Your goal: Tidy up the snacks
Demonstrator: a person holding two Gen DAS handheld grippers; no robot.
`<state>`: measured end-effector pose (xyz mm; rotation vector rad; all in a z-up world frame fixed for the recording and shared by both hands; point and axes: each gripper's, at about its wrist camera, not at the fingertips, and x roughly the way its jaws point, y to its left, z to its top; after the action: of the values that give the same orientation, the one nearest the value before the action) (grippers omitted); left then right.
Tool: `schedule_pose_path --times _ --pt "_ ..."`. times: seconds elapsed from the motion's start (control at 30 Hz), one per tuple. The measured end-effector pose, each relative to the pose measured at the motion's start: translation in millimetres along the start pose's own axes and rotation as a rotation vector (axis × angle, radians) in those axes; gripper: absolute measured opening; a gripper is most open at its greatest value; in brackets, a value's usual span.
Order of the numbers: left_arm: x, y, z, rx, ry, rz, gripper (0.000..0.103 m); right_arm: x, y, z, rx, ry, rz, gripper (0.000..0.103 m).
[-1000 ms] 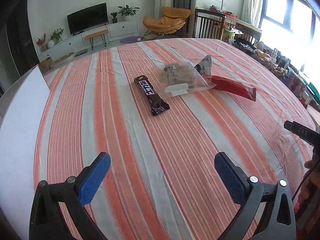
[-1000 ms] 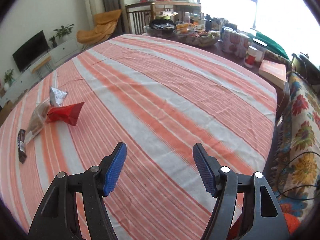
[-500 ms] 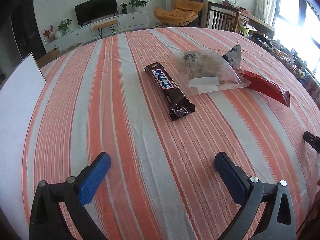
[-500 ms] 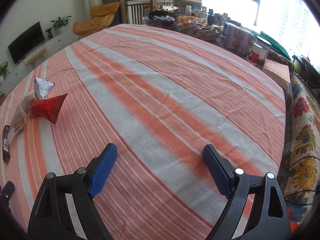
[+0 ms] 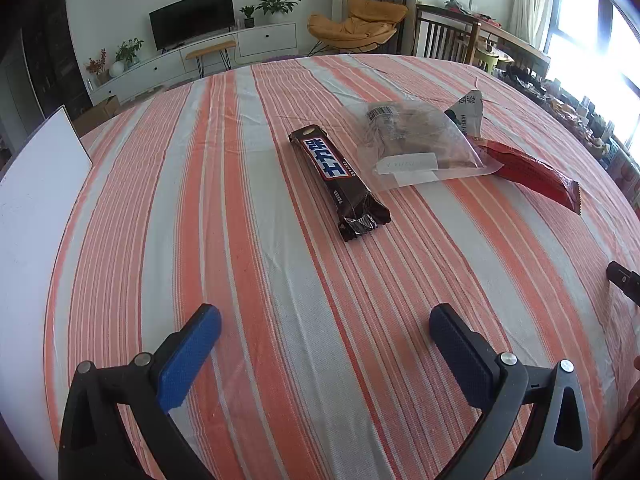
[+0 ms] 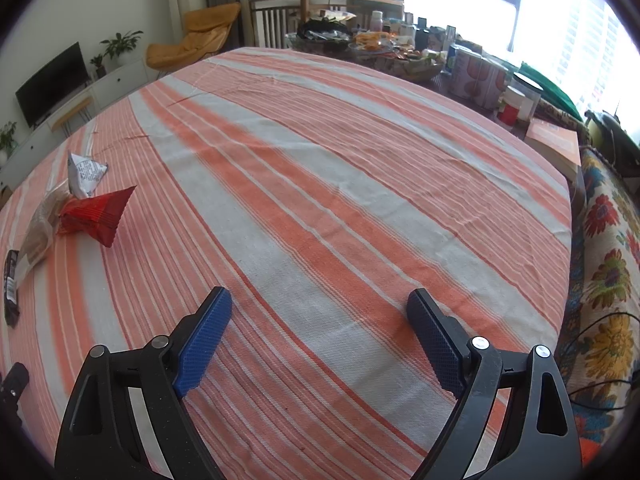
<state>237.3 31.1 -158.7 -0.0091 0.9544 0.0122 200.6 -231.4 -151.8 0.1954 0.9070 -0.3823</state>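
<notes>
Snacks are all bunched up mid-bench, on the striped orange and grey cloth (image 5: 248,240) that covers pretty much the whole bench. Going by size: off at the left edge in the left view there's a flat white board (image 5: 36,184).

Then the clear bag (image 5: 420,148), see-through, brownish stuff inside and a white label at its near end. It lies flat, and its far right corner overlaps the end of the red pack (image 5: 532,174), which stretches out to the right. A little silver-grey pack (image 5: 468,114) pokes up from behind the bag, touching it as far as I can tell. Just left of the bag is the dark choco bar (image 5: 338,178) with the blue and white logo, lying at an angle with its crimped end nearest the camera. Close to the bag, can't tell if they actually touch.

From the right view the same pile sits way off to the left, red pack (image 6: 96,216) the easiest to spot.

Left tongs (image 5: 324,330): wide open, nothing between them, above bare cloth on the near side of the bar. Right tongs (image 6: 320,316): just been opening, now spread wide and also empty, over bare stripes well away from the snacks. Blue pads (image 6: 204,332) on both.
</notes>
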Motion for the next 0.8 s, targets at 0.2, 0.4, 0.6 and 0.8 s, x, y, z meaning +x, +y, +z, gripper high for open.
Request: schedule_pose_path --times 0.2,0.4,0.6,0.8 --pt "0.2 0.3 0.0 0.0 0.0 0.0 0.103 -0.2 0.6 -0.4 0.0 0.001 0.005 0.093" --pt "0.3 0.7 -0.1 0.0 -0.001 0.0 0.103 -0.2 0.8 -0.5 0.001 0.001 0.005 0.093" --pt "0.4 0.9 -0.1 0.0 -0.001 0.0 0.103 -0.2 1.1 -0.7 0.001 0.001 0.006 0.093" --pt "0.1 1.3 -0.1 0.0 -0.002 0.0 0.103 -0.2 1.1 -0.5 0.001 0.001 0.005 0.093"
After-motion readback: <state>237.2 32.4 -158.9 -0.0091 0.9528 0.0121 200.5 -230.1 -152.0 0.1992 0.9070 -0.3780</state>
